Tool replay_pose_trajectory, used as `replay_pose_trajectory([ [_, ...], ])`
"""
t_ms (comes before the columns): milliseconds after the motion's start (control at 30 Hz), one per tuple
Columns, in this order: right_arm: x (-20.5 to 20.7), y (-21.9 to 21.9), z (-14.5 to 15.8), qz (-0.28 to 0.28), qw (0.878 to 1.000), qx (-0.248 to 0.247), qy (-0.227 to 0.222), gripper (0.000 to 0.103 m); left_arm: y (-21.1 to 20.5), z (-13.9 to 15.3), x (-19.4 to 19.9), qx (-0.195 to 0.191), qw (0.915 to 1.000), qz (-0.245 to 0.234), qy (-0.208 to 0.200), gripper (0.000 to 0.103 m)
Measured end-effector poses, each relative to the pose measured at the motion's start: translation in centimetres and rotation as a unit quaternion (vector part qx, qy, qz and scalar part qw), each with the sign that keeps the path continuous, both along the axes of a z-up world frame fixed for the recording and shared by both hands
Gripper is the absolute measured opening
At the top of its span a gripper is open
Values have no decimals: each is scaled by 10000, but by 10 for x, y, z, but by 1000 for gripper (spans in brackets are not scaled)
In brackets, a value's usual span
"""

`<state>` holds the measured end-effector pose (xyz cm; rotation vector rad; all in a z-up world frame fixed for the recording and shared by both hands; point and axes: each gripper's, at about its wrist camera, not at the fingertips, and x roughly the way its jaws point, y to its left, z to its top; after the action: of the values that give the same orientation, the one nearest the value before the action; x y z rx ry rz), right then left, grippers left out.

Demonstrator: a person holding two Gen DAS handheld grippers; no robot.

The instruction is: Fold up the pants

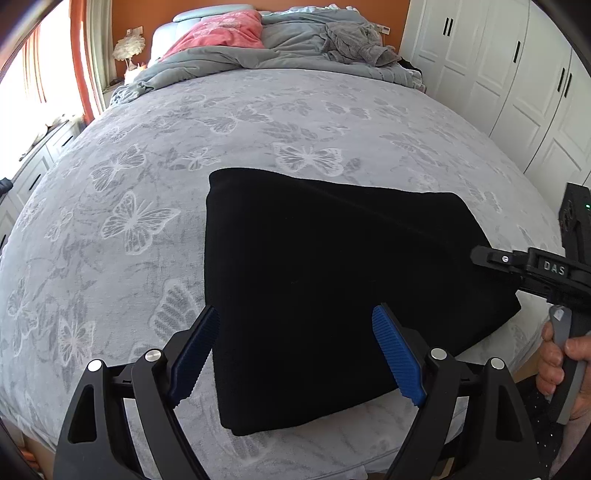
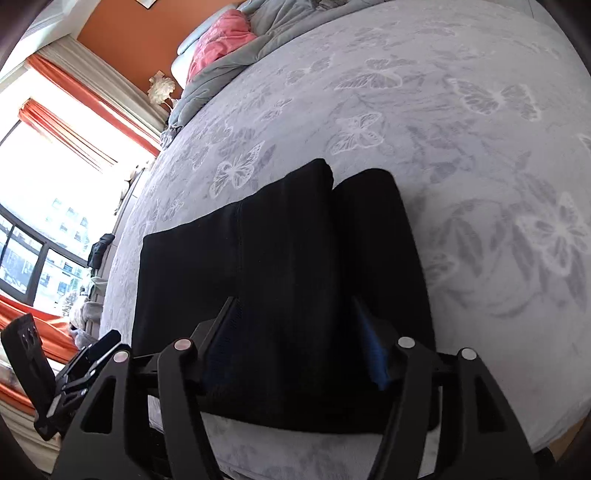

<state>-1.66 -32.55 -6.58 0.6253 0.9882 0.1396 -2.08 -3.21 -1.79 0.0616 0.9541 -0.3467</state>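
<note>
Black pants [image 1: 332, 280] lie folded into a thick rectangle on the grey butterfly-print bed cover [image 1: 147, 192], close to the bed's near edge. My left gripper [image 1: 295, 310] is open wide, hovering over the near left part of the pants with nothing between its blue pads [image 1: 395, 354]. A hand [image 1: 561, 354] holds my right gripper [image 1: 480, 256], which reaches in at the right edge of the pants. In the right wrist view the pants [image 2: 288, 240] show two stacked folds. The right gripper [image 2: 295, 301] stands open, straddling the cloth without pinching it.
A crumpled grey duvet [image 1: 295, 44] and a pink pillow [image 1: 218, 31] sit at the head of the bed. White wardrobe doors [image 1: 517, 74] line the right side. A window with orange curtains [image 2: 74, 96] and a low dresser [image 1: 33, 173] are on the left.
</note>
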Motion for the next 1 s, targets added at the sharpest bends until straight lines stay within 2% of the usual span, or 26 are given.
replay_pose_trajectory([
  [33,4,3,-2,-10,10000,16,-57,39,-2,0,0,9,10000,-18,9,82],
  [100,9,10,2,49,9998,-153,-139,16,-6,-1,-1,47,10000,-51,-6,82],
  [167,5,13,21,6,9991,-91,-415,14,-8,-1,-1,73,9999,-76,-16,82],
  [233,-10,18,53,-22,9955,-457,-834,14,-9,-2,0,81,9999,-64,-3,82],
  [300,-25,19,69,-118,9905,-909,-1025,15,-9,-4,1,68,9999,-63,59,82],
  [333,-27,19,66,-141,9885,-1154,-969,17,-10,-6,2,87,9999,-66,101,82],
  [367,-22,19,55,-69,9866,-1444,-758,21,-11,-8,3,116,9998,-75,125,82],
  [433,-7,19,19,109,9836,-1802,-33,31,-12,-11,6,183,9997,-61,142,82],
  [500,-16,6,18,-88,9921,-1241,-157,31,-12,-13,7,176,9996,-61,192,82],
  [567,-27,-8,35,-366,9931,-1058,-357,51,-9,-13,8,102,9997,-27,227,82],
  [600,-33,-15,44,-503,9923,-1037,-453,68,-4,-12,9,-8,9996,-6,269,82],
  [633,-35,-21,49,-534,9924,-1005,-464,72,1,-12,11,-168,9992,22,361,82],
  [700,-37,-30,54,-467,9945,-866,-370,74,18,-14,20,-696,9950,179,691,82],
  [800,-34,-29,44,-203,9972,-699,-169,89,45,-30,39,-1459,9783,603,1339,83],
  [867,-32,-23,27,-99,9975,-703,38,89,50,-41,47,-1707,9692,653,1649,83],
  [933,-27,-20,2,-65,9988,-385,308,85,47,-55,52,-1856,9611,601,1956,81],
  [967,-25,-17,-11,-92,9985,-247,469,72,44,-63,54,-1934,9561,554,2131,80],
  [1000,-23,-14,-18,-20,9990,-14,452,57,43,-66,54,-1972,9556,559,2119,77],
])
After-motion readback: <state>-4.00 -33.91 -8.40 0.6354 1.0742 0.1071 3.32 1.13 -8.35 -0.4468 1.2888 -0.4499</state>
